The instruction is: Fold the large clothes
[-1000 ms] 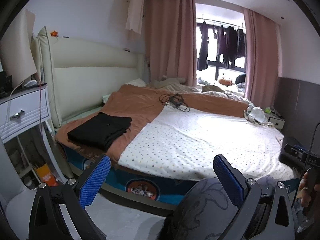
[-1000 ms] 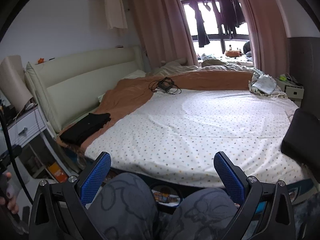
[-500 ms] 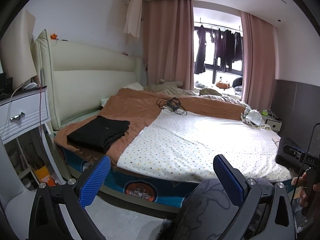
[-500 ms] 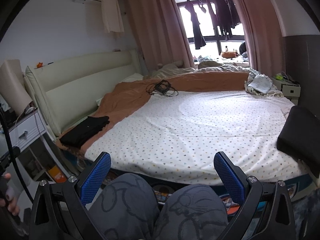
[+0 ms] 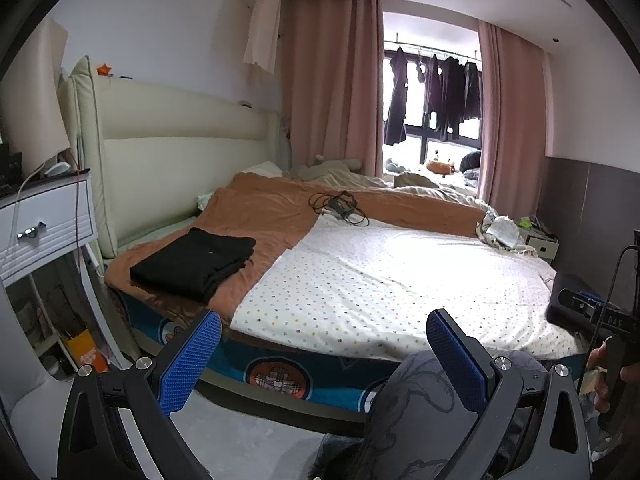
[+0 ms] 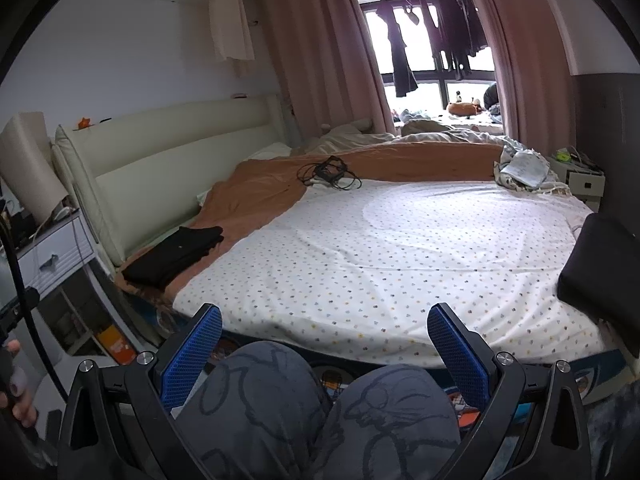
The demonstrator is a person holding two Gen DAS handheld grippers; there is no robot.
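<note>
A folded black garment (image 5: pixel 196 262) (image 6: pixel 176 254) lies on the brown blanket at the bed's near left corner. Another dark garment (image 6: pixel 600 264) (image 5: pixel 568 300) rests on the dotted sheet's right edge. My left gripper (image 5: pixel 324 354) is open and empty, held off the bed's near edge, well short of the black garment. My right gripper (image 6: pixel 326 350) is open and empty too, above a person's knees (image 6: pixel 320 408) in grey patterned trousers. Both sets of blue pads (image 5: pixel 190 360) (image 6: pixel 192 352) stand wide apart.
A white dotted sheet (image 6: pixel 400 252) covers most of the bed (image 5: pixel 280 376). A tangle of black cables (image 5: pixel 340 206) lies near the middle back. A white nightstand (image 5: pixel 44 220) stands left, another small cabinet (image 6: pixel 584 180) right. A hand (image 5: pixel 612 368) holds the other gripper's handle.
Both cameras have tilted up and drawn back slightly from the bed, so more of the bed frame and floor shows. Both grippers stay open; nothing on the bed moved.
</note>
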